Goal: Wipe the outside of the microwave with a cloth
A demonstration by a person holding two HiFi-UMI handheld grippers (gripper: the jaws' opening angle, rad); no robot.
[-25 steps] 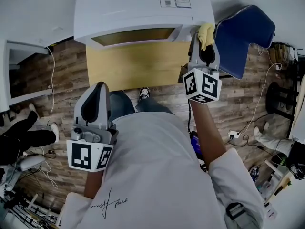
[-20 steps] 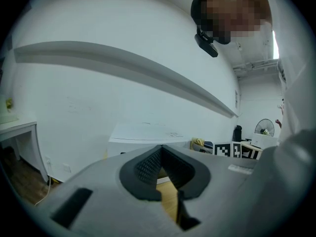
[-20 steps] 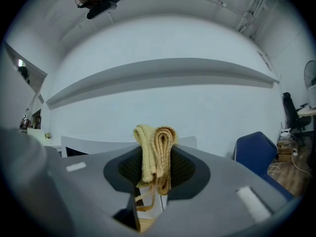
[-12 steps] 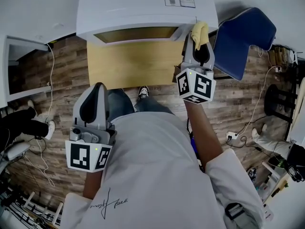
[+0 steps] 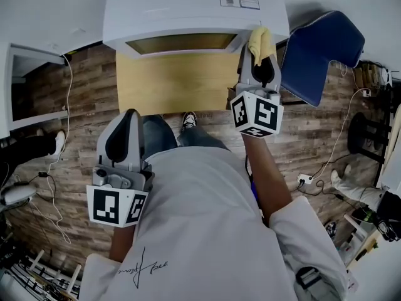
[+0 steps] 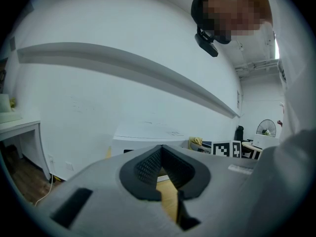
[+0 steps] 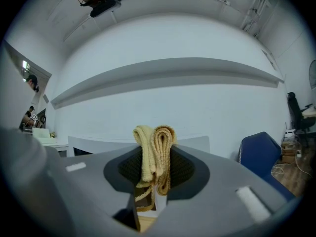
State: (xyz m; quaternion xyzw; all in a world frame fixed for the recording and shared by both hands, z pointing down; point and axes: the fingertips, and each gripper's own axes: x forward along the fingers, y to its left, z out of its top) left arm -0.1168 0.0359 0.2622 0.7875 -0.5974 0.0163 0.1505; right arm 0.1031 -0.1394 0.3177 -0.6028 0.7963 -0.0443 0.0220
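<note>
The white microwave (image 5: 182, 8) stands on a wooden table (image 5: 175, 83) at the top of the head view, its front facing me. My right gripper (image 5: 258, 55) is shut on a folded yellow cloth (image 5: 260, 42), which sits against the microwave's front right corner. In the right gripper view the cloth (image 7: 154, 152) stands pinched between the jaws, with the microwave (image 7: 192, 143) just behind it. My left gripper (image 5: 123, 144) hangs low by my waist, away from the microwave. In its own view the left gripper (image 6: 163, 174) has its jaws together with nothing between them.
A blue chair (image 5: 319, 52) stands right of the table, close to my right gripper. A white cabinet (image 5: 22, 89) is at the left. Cables and a power strip (image 5: 305, 179) lie on the wooden floor. A person's legs (image 5: 28, 149) show at the far left.
My right gripper with the cloth has moved a little left and up along the microwave's front right corner. The person at the left has drawn back. My left gripper has stayed put.
</note>
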